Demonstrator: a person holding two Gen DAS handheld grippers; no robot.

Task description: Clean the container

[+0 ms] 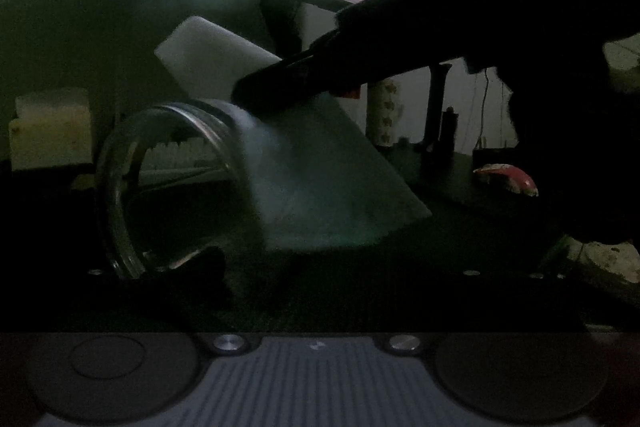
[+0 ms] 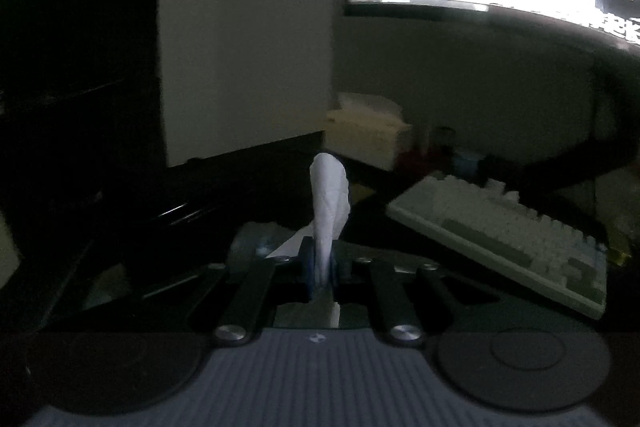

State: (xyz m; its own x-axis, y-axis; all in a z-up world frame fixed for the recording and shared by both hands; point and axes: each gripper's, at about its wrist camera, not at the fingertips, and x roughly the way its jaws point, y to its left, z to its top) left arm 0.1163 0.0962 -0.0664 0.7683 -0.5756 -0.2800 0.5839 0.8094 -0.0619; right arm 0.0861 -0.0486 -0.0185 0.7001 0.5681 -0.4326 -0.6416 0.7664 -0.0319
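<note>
A clear glass jar [image 1: 180, 187] lies on its side on the dark surface [image 1: 360, 287], its round threaded mouth turned toward the left wrist camera and its lower rim resting on the surface. A white tissue [image 1: 224, 63], folded flat, stands tilted just above and behind the jar's upper wall; its lower part shows hazily through the glass, and whether the two touch cannot be told. From the right wrist view the tissue [image 2: 330, 195] rises as a narrow, upright, creased white strip
</note>
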